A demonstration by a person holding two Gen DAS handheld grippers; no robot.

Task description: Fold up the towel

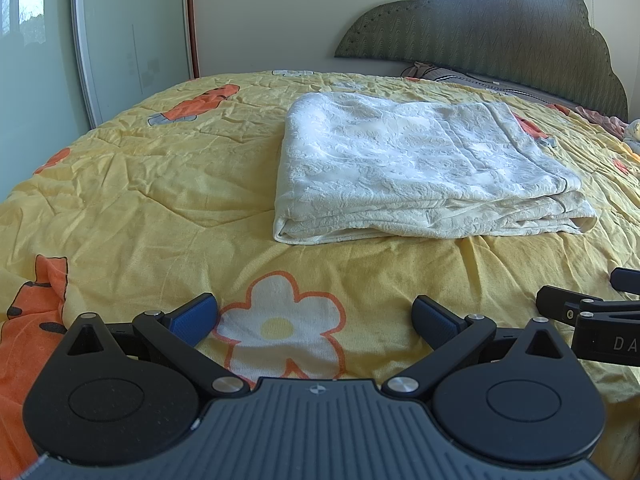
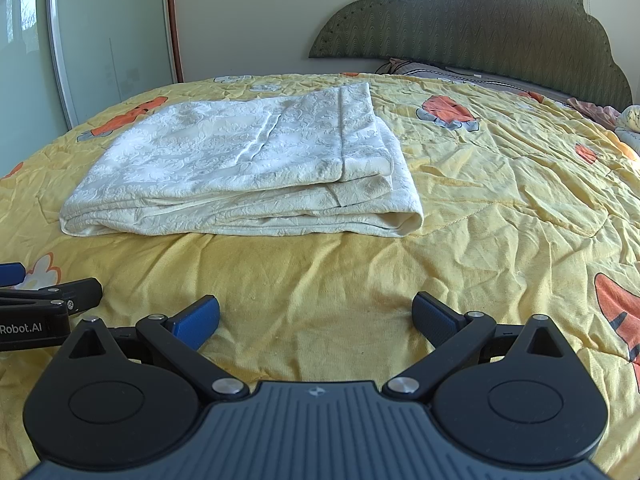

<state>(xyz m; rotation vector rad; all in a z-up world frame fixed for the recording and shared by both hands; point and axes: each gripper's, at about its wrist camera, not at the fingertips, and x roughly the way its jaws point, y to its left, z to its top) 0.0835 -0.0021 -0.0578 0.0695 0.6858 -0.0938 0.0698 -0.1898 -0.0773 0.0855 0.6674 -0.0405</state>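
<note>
Already the cream embossed folded towel sits mid-frame on the yellow flowered bedspread, both hand-held grippers spread empty, where a shallow pinch risks peeling only the top layer.

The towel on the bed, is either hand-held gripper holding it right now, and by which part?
Nothing is held. The left hand-held gripper and the right hand-held gripper are both open, short of the folded towel, which lies untouched on the yellow bedspread.

Bare quilt lies between both tongs and the towel.
</note>
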